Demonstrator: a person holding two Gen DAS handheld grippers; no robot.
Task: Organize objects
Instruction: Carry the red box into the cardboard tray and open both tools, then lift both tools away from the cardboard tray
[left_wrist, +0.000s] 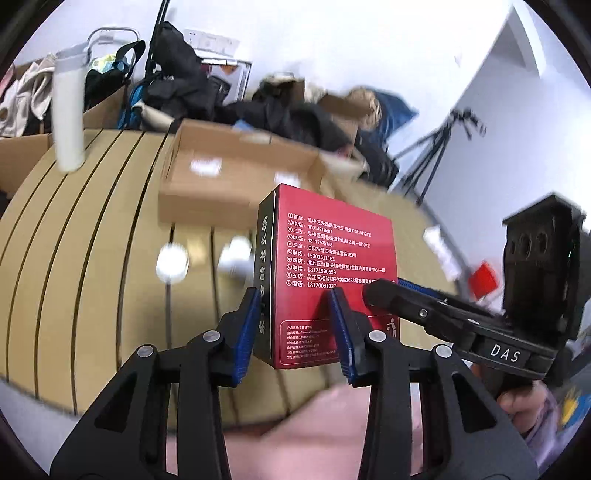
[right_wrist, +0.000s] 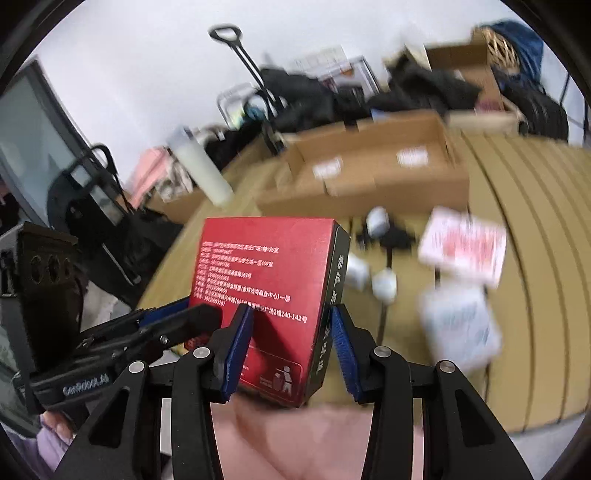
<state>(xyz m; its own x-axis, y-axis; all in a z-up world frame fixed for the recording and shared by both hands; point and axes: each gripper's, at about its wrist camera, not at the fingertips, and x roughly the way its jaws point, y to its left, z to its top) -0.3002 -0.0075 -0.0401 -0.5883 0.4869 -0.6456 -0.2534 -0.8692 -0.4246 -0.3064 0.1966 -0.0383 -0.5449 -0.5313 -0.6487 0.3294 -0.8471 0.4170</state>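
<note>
A red and black box (left_wrist: 328, 266) with white Chinese print is held up above the wooden table (left_wrist: 92, 240). My left gripper (left_wrist: 297, 332) is shut on its lower part, blue pads on both sides. My right gripper (right_wrist: 291, 347) is shut on the same box (right_wrist: 266, 288) from the other side. The right gripper shows in the left wrist view (left_wrist: 384, 291) at the box's right edge, and the left gripper shows in the right wrist view (right_wrist: 199, 314) at the box's left edge. An open cardboard box (left_wrist: 236, 173) stands on the table behind.
A tall white cylinder (left_wrist: 68, 118) stands at the table's far left. Small white items (right_wrist: 384, 284), a black item (right_wrist: 397, 236), a red and white packet (right_wrist: 463, 247) and a pale packet (right_wrist: 460, 328) lie on the table. Bags, clothes and a tripod (left_wrist: 436, 155) crowd the back.
</note>
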